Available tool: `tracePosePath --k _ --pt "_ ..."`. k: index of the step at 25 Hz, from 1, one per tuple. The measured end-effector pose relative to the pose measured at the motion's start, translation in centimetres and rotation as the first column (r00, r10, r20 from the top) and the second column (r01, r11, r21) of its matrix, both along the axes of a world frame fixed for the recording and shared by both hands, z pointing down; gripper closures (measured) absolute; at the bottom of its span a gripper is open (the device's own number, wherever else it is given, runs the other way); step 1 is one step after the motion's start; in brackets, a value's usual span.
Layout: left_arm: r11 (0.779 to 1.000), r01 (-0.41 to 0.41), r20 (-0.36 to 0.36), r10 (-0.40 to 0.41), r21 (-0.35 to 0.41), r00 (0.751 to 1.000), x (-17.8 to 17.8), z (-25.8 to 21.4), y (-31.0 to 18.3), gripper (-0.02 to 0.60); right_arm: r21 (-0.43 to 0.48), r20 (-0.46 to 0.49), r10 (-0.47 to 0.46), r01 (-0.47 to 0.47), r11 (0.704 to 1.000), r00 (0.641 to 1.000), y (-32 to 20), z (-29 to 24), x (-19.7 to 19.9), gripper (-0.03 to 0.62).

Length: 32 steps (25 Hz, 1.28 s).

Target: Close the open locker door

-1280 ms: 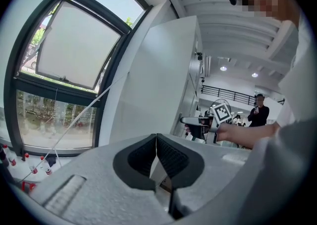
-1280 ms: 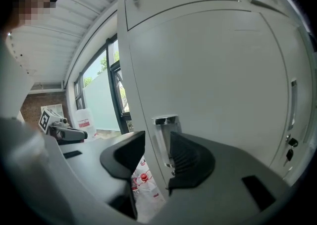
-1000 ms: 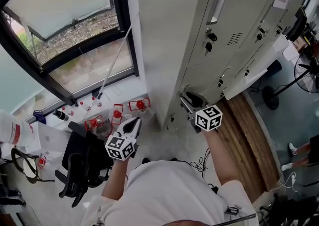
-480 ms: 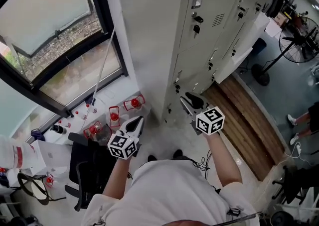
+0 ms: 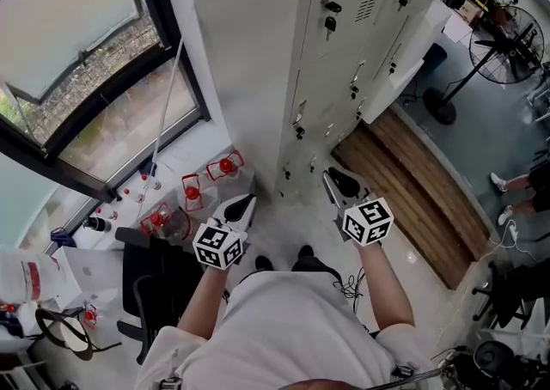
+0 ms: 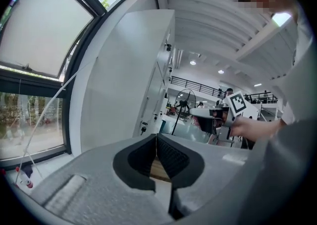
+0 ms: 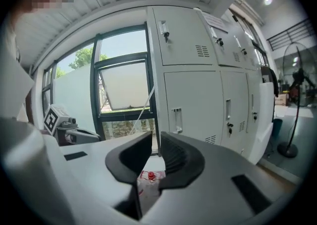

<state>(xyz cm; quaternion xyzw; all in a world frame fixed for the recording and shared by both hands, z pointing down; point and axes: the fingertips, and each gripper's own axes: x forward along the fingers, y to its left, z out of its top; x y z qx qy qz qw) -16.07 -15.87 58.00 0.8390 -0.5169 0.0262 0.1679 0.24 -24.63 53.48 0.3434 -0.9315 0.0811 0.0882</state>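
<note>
Here we are, looking down over the person's shoulders, both arms out toward the bank of grey lockers [image 5: 339,32]. The left hand-held gripper [image 5: 247,201] is held low, near the locker bank's left corner, and its own camera shows the jaws pressed together at the tips with nothing between them [image 6: 156,137]. The right hand-held gripper [image 5: 338,179] points at the lower lockers, well short of them. Its jaws are closing right now, with only a narrow gap left and nothing in it; through the gap you only catch the floor and a red-capped bottle far off [image 7: 155,140].

The open locker door [image 5: 402,51] is further along the row to the right, swung out from the bank and well apart from both grippers. The right gripper view catches it at the far right [image 7: 266,120], standing out from the closed fronts.

To the left is a big window [image 5: 86,62], with red-capped bottles [image 5: 225,166] on the floor below it and a black chair [image 5: 150,285] beside the person. A standing fan [image 5: 507,36] is off to the right.
</note>
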Motion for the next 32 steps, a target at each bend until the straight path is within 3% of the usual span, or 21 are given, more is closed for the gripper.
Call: tracePosePath --k 2,6,10,16,24,32 --pt "1.000 -0.008 0.011 0.008 0.000 1.000 0.7 0.2 0.0 0.566 0.048 -0.040 0.026 -0.024 0.999 0.999 0.7 0.0 0.5 0.554" --pt "1.000 0.013 0.000 -0.013 -0.002 1.000 1.7 0.3 0.0 0.566 0.063 -0.065 -0.019 0.023 0.998 0.998 2.3 0.3 0.8 0.560" --pt "0.999 0.035 0.003 -0.035 0.001 0.999 3.1 -0.6 -0.1 0.566 0.037 -0.054 -0.021 0.023 0.999 0.998 2.3 0.5 2.2 0.565" --pt "1.000 0.020 0.065 -0.021 0.017 0.998 5.0 -1.5 -0.4 0.566 0.037 -0.045 -0.012 0.014 0.999 0.999 1.4 0.8 4.5 0.589" --pt "0.998 0.048 0.054 -0.050 0.032 0.997 6.0 -2.5 -0.5 0.566 0.086 -0.015 -0.059 0.060 0.994 0.998 1.8 -0.6 5.6 0.591" --pt "0.996 0.072 0.043 -0.074 0.045 0.996 6.4 -3.2 -0.7 0.566 0.063 0.028 -0.067 0.065 0.996 0.997 1.3 -1.1 6.4 0.591"
